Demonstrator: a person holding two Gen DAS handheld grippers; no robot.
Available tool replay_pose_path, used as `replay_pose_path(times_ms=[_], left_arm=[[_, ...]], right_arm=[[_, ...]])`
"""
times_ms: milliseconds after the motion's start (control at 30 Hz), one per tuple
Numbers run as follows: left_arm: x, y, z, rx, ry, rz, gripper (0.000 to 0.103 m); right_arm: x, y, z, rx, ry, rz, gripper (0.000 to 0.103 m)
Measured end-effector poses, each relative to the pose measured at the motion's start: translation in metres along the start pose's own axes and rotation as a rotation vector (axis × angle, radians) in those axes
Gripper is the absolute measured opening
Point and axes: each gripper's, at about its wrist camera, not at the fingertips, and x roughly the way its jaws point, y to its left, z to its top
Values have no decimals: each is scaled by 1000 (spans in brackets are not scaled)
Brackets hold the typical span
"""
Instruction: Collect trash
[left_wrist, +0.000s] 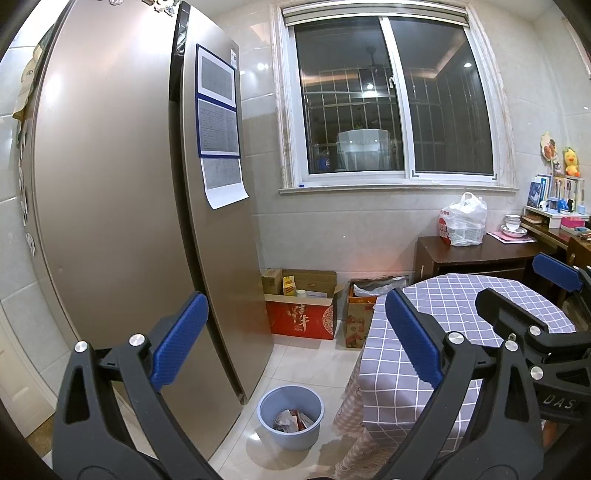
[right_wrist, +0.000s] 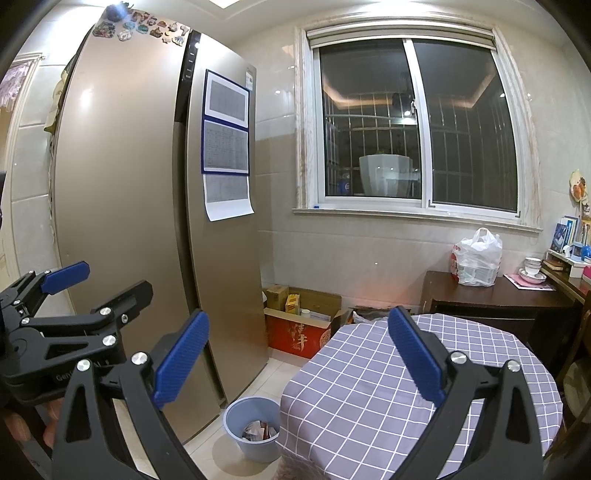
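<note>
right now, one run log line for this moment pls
task: collect trash | left gripper: open, empty | right gripper: open, empty | blue bin: on floor by fridge, holds scraps | checked table: bare

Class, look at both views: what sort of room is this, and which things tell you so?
Probably a home kitchen or dining corner: a tall fridge, a round table with a checked cloth, and bowls on a sideboard.

The floor (left_wrist: 314, 354) is pale tile. Directly on it stand a blue bin (left_wrist: 290, 416) holding crumpled wrappers, a red cardboard box (left_wrist: 301, 314) and a brown carton (left_wrist: 360, 317) — both by the wall. The round surface (right_wrist: 369, 376) carries only a checked cloth. The dark side surface (left_wrist: 476, 254) bears a white plastic bag (left_wrist: 463, 221) — plus stacked bowls (left_wrist: 513, 225).
</note>
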Motion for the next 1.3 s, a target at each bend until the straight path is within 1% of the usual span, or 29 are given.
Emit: replay_pose_path(times_ms=[1067,1300], left_arm=[[2,5,-3,5,1,-1,95],[4,6,-5,10,7,1,95]], right_arm=[[2,4,-4,9,8,6,96],[7,5,-3,19,18,19,96]])
